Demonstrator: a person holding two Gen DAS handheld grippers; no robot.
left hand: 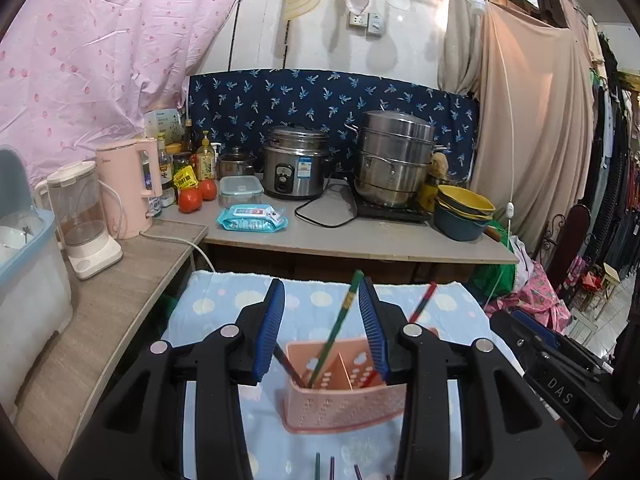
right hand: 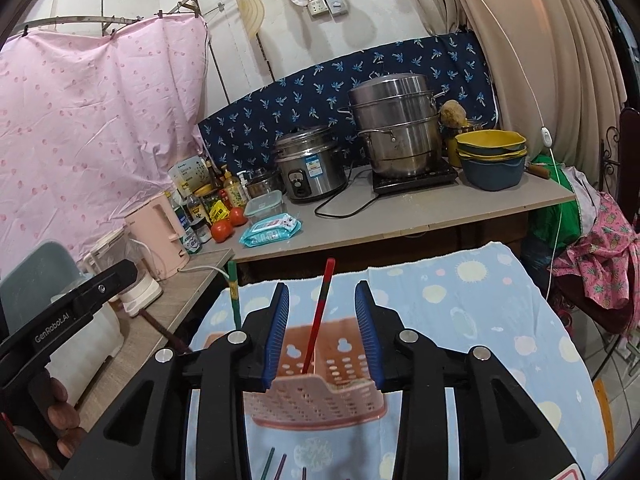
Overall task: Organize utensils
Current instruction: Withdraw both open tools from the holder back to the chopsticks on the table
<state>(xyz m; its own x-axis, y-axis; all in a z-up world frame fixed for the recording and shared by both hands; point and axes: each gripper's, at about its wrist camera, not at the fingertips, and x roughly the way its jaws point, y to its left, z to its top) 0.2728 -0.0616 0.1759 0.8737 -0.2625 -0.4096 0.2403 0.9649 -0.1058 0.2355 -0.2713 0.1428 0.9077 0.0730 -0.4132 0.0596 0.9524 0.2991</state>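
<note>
- Two grippers face a pink perforated utensil caddy point(left hand: 344, 392) that stands on a light-blue patterned cloth point(left hand: 224, 300) covering the near surface.
- Edges and room: the cloth's far edge falls short of a grey bench point(left hand: 360, 236); a wood-grain side counter point(left hand: 100, 312) borders the cloth on the left. Bare cloth lies open to the right of the caddy point(right hand: 460, 320).
- Left gripper point(left hand: 322, 308): it points slightly downward, jaws apart and clamped on nothing. A green chopstick point(left hand: 340, 320) stands tilted in the caddy, its upper end close beside the right-hand blue pad; whether they touch cannot be told.
- Right gripper point(right hand: 322, 312): it points slightly downward too, jaws apart. A red chopstick point(right hand: 318, 316) stands in the caddy, rising through the gap between the pads without touching either.
- Left view only: a dark chopstick point(left hand: 288, 364) leans in the caddy's left part, and a divider splits the caddy into compartments.
- Right view only: fingers point(right hand: 60, 412) of the person's hand wrap the left gripper's handle at the lower left.
- Both views: loose chopstick ends point(left hand: 332, 466) lie on the cloth at the bottom edge, nearer than the caddy.
- Background: a rice cooker point(left hand: 294, 164), a stacked steel steamer point(left hand: 394, 156) and two tomatoes point(left hand: 196, 196) sit on the bench.
</note>
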